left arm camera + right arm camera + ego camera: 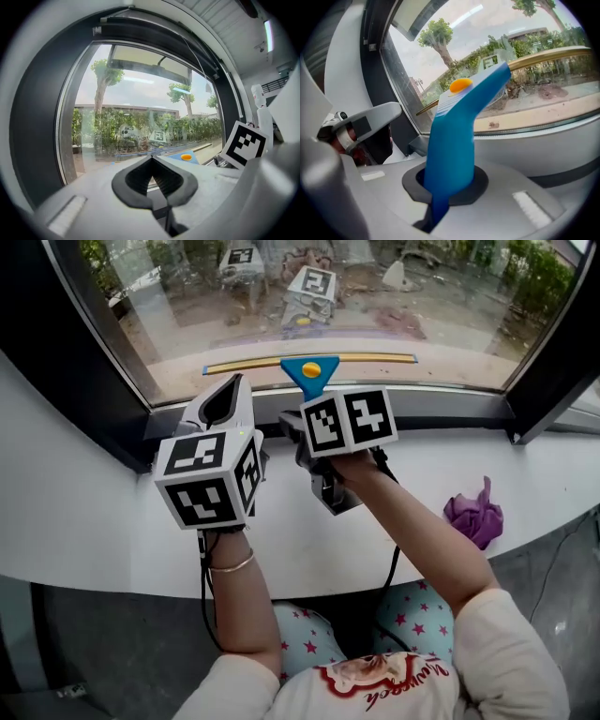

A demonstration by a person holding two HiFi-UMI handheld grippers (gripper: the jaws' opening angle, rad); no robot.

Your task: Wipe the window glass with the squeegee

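The squeegee [309,365] has a blue handle [454,140] with an orange spot and a long brass-coloured blade [543,54]. Its blade lies along the bottom edge of the window glass [375,296]. My right gripper [309,409] is shut on the blue handle, just below the glass; its jaws [447,180] clamp the handle's lower end. My left gripper [225,404] is beside it on the left, shut with nothing in it, pointing at the glass [140,108]. From the left gripper view [152,176] the squeegee head [186,157] shows to the right.
A crumpled purple cloth [474,516] lies on the white sill [84,521] to the right. A dark curved window frame [66,343] surrounds the glass. The person's arms reach over the sill from below.
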